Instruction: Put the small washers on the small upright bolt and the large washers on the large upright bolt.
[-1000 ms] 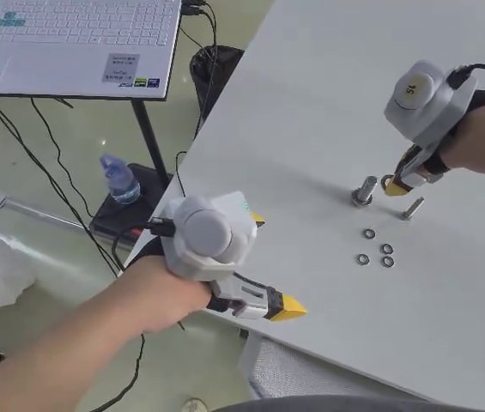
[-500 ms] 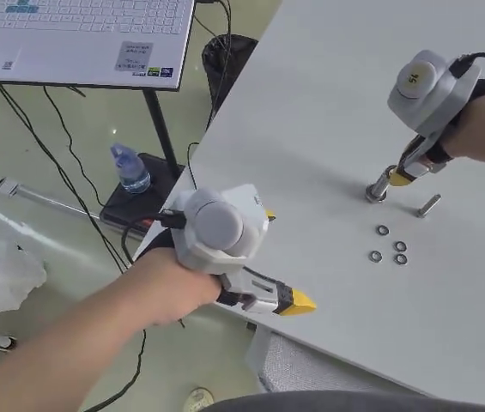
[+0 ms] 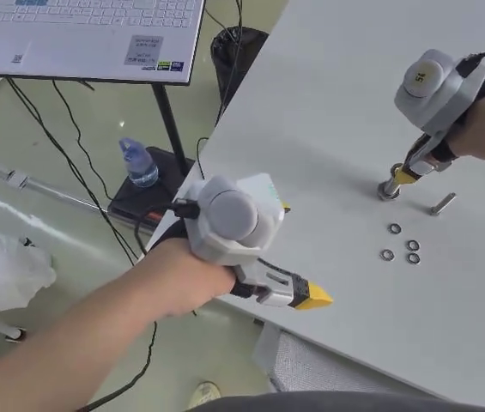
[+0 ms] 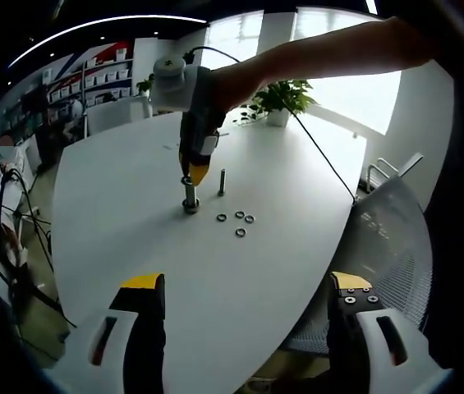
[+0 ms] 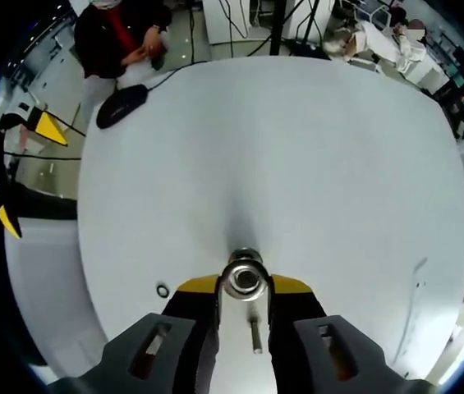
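The large upright bolt (image 3: 388,190) (image 4: 190,199) stands on the white table (image 3: 328,129), and the small upright bolt (image 3: 442,204) (image 4: 222,180) is just beside it. Several small washers (image 3: 401,245) (image 4: 238,222) lie loose in front of them. My right gripper (image 3: 401,174) (image 5: 244,286) hovers right over the large bolt's top, shut on a large washer (image 5: 244,279) that sits around the bolt's tip. My left gripper (image 3: 313,299) (image 4: 248,283) is open and holds nothing, out past the table's near edge and well away from the bolts.
A laptop (image 3: 87,34) on a stand, a water bottle (image 3: 139,163) and cables are on the floor side left of the table. A mesh chair (image 3: 311,360) sits at the near edge. A potted plant (image 4: 285,94) stands on the far end.
My right gripper has moved from beside the large bolt to directly above its top with the washer. The head camera has shifted; the left gripper has hardly moved.
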Available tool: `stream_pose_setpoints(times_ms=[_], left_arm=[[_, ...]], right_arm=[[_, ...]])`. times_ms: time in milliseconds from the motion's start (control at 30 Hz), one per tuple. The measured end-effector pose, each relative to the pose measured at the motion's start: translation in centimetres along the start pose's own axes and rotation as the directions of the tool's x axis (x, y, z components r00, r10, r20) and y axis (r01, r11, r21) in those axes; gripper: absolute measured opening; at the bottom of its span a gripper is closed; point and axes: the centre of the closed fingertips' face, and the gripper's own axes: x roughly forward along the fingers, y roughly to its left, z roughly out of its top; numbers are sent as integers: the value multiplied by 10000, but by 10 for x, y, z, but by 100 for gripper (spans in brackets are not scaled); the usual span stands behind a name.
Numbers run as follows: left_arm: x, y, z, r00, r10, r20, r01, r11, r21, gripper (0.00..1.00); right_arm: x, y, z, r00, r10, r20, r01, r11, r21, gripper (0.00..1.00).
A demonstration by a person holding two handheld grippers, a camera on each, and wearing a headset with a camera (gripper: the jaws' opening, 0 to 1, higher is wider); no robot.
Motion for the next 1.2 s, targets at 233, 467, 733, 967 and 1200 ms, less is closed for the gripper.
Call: stream_pose_setpoints(times_ms=[233, 467, 733, 967, 1200], left_arm=[[1, 0, -3, 9999, -38, -101, 38, 10000, 18, 81], [0, 0, -4, 9999, -55, -154, 54, 10000, -71, 80], [0, -1, -1, 9999, -95, -55, 95, 9999, -70, 80], [0, -1, 1, 9999, -99, -41, 99, 9999, -45, 80], [-2, -1, -6, 9998, -127, -158, 125, 9999, -109, 80]], right_arm=[[-1, 4, -2, 9999, -67, -106, 67, 10000, -56, 21], [6, 1, -3, 9998, -52, -191, 50, 9999, -88, 21], [11, 2, -5, 9995, -140, -293, 134, 9997, -211, 21], [23, -3, -8, 9993, -135, -345, 129, 9998, -182, 21], [42, -16, -10, 9993, -195, -331, 188, 9996, -224, 22]])
